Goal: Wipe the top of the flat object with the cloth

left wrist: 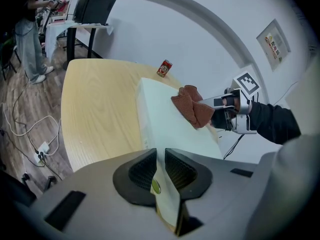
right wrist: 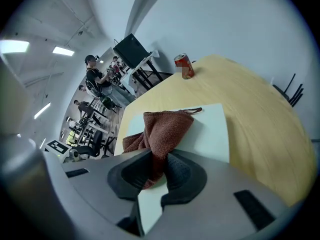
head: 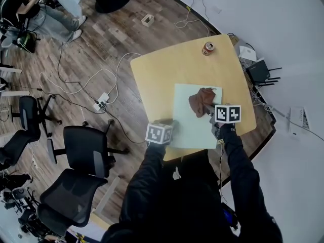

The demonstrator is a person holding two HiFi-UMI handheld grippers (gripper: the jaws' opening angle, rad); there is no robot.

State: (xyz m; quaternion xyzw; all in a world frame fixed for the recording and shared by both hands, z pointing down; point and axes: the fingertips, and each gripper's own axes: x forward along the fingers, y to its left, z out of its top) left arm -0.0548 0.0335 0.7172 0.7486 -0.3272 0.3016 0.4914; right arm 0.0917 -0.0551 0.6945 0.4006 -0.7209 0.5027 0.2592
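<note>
A pale green flat board [head: 195, 128] lies on the round wooden table [head: 157, 75]. A brown cloth [head: 201, 100] rests on the board's far right part. My right gripper [head: 214, 116] is shut on the cloth [right wrist: 162, 129], which bunches out ahead of its jaws over the board [right wrist: 210, 131]. My left gripper [head: 169, 130] is shut on the board's near left edge [left wrist: 165, 194]. From the left gripper view the board [left wrist: 165, 116] stretches away, with the cloth [left wrist: 192, 106] and the right gripper [left wrist: 220, 104] at its far side.
A red drink can [head: 208, 48] stands near the table's far edge [right wrist: 184, 65]. Black office chairs [head: 81, 156] stand left of the table, cables and a power strip [head: 101, 101] lie on the wooden floor. People are at desks in the far background.
</note>
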